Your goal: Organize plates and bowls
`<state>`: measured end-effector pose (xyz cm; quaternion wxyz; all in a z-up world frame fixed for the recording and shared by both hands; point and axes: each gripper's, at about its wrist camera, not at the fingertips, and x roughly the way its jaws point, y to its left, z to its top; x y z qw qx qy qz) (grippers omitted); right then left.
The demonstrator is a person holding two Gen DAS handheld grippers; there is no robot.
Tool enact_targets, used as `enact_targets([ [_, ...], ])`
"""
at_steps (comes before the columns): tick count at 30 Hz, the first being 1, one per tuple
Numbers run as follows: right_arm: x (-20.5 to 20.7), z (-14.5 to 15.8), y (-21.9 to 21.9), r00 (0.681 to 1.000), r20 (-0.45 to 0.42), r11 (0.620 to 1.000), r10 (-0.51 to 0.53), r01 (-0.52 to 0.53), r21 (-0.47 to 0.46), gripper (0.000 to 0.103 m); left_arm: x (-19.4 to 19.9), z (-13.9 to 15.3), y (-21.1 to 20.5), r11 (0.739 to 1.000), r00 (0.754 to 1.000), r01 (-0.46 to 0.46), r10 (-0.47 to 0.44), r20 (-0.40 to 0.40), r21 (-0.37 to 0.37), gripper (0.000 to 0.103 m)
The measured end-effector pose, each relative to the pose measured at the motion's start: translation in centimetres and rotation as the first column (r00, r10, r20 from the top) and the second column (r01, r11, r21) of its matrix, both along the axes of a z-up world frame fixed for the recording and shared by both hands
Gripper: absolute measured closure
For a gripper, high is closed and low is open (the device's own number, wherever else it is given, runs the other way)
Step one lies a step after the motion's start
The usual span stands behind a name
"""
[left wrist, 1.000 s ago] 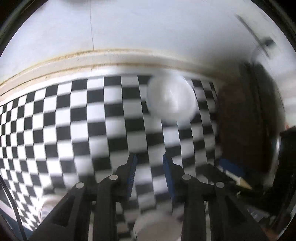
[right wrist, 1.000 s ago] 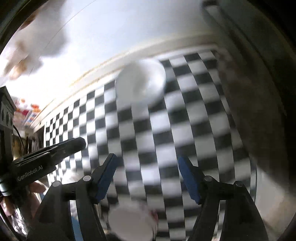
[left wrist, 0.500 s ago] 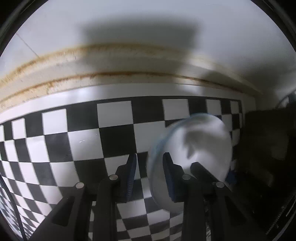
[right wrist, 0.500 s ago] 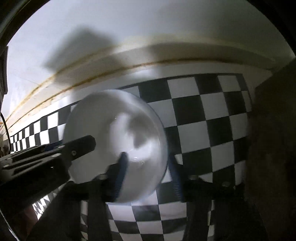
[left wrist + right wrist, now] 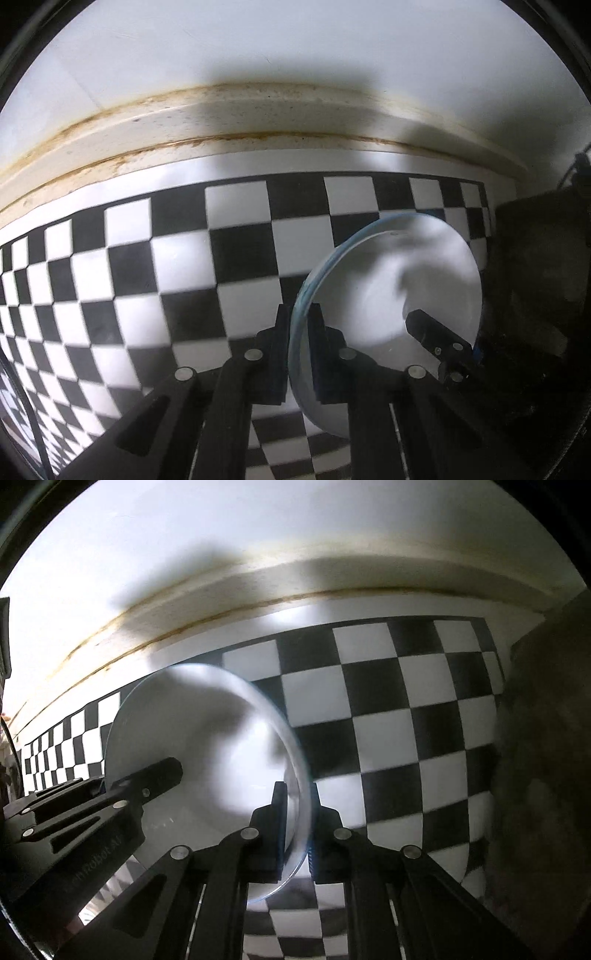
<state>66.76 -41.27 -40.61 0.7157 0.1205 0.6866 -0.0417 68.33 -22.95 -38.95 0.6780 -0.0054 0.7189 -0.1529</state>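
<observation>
Left wrist: our left gripper (image 5: 299,354) pinches the white bowl (image 5: 388,295) at its glossy round rim, above the checkered cloth (image 5: 147,266).
Right wrist: our right gripper (image 5: 297,830) clamps the opposite rim — bowl (image 5: 207,746) tilted on edge.

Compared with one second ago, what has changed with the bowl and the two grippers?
Both grippers moved in to the white bowl by the wall. The left gripper closed on its left rim and the right gripper on its right rim. The checkered cloth stayed in place.
</observation>
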Motion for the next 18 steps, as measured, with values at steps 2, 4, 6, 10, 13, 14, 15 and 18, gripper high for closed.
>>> enact_targets([
  [2,-0.3,1.5,0.5,1.0,0.02,1.0,0.01,-0.01,0.01,0.092,-0.9,1.5,0.3,1.0,1.0,0.003,-0.003,0.015,0.001,0.096],
  [4,-1.4,3.0,1.0,0.999,0.038,1.0,0.017,-0.018,0.015,0.092,-2.2,3.1,0.7,1.0,0.999,0.012,-0.012,0.029,0.006,0.096],
  [6,-3.0,4.2,1.5,0.998,0.06,1.0,0.017,-0.018,0.02,0.092,-3.7,4.9,1.2,1.0,0.998,0.022,-0.022,0.056,0.008,0.096],
  [10,-6.7,7.1,2.6,0.995,0.102,1.0,0.012,-0.014,0.022,0.092,-7.4,8.3,2.8,0.999,0.995,0.045,-0.044,0.095,0.0,0.096],
  [13,-9.7,9.0,3.9,0.992,0.125,1.0,0.007,-0.01,0.027,0.092,-10.2,10.3,3.9,0.999,0.993,0.053,-0.052,0.107,-0.01,0.096],
  [14,-11.1,9.8,4.1,0.991,0.132,1.0,0.006,-0.01,0.027,0.092,-11.1,11.0,4.4,0.998,0.992,0.058,-0.056,0.11,-0.014,0.096],
  [15,-12.3,10.4,4.0,0.99,0.139,1.0,0.005,-0.009,0.028,0.092,-12.0,11.6,4.7,0.998,0.992,0.059,-0.057,0.113,-0.016,0.096],
  [18,-15.8,11.8,4.8,0.988,0.157,1.0,0.006,-0.01,0.024,0.092,-14.9,13.1,5.5,0.997,0.989,0.08,-0.077,0.13,-0.014,0.096],
])
